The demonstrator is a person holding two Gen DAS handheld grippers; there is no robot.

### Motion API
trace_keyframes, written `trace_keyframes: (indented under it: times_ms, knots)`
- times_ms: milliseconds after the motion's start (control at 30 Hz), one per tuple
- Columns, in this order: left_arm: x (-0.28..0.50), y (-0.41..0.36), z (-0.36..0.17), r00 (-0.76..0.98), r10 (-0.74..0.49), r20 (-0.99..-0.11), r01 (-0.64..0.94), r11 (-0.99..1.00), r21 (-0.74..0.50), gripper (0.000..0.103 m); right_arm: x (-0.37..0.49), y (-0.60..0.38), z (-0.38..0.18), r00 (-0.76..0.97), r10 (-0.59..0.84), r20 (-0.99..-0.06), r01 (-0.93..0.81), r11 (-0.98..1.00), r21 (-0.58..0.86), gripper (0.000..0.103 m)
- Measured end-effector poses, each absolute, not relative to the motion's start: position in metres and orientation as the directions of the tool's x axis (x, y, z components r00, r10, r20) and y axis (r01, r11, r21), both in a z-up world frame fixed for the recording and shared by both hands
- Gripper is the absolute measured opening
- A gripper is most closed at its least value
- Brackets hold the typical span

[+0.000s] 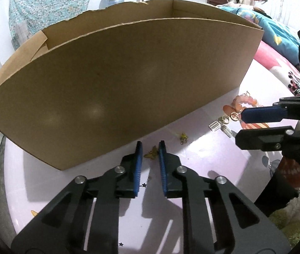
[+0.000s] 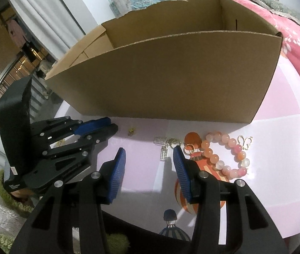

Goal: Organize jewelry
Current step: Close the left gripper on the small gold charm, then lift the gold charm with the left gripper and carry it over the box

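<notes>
In the left wrist view, the left gripper [image 1: 150, 151] fills the bottom centre of the frame, its blue-padded jaws narrowly apart. A small gold butterfly-shaped charm [image 1: 151, 153] lies on the pale pink tabletop [image 1: 202, 158] in the gap between the jaw tips; whether the pads touch it cannot be told. Just beyond, slightly right, sits a tiny gold trinket [image 1: 184, 138]. Behind both, a large open brown cardboard box [image 1: 116, 89] spans the middle of the frame.

In the right wrist view, the right gripper [image 2: 150, 154] rises from the bottom centre with its blue-padded jaws wide apart and holding nothing. A pair of small silver abacus-shaped charms [image 2: 162, 146] lies on the tabletop between and just ahead of the jaw tips. To the right of the right-hand jaw rests a bracelet of pink and orange beads [image 2: 226, 154], with a gold wire butterfly ornament [image 2: 245, 142] touching its far right side. Small gold rings [image 2: 189, 148] lie just beside that jaw tip. The cardboard box stands beyond, across the upper half of the frame.
</notes>
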State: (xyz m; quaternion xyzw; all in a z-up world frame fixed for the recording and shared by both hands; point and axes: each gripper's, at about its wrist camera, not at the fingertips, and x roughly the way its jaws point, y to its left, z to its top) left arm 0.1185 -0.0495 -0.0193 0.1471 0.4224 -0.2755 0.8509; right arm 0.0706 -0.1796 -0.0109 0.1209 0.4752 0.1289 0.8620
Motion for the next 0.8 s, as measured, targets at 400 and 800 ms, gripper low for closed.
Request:
trace_keyframes:
  times_ms: [400,800]
  knots:
    - [0.105,-0.036,-0.021,0.499,-0.352,-0.792,0.591,0.806,0.013,0.007,0.061,-0.177,-0.001,0.537,0.322,-0.78,-0.116,0.944,0.31,0.046]
    - [0.088,0.0,-0.021,0.516,-0.318,-0.795,0.5,0.866,-0.022,0.007,0.085,-0.14,-0.005,0.533,0.314,-0.786,-0.234,0.947,0.22,0.039]
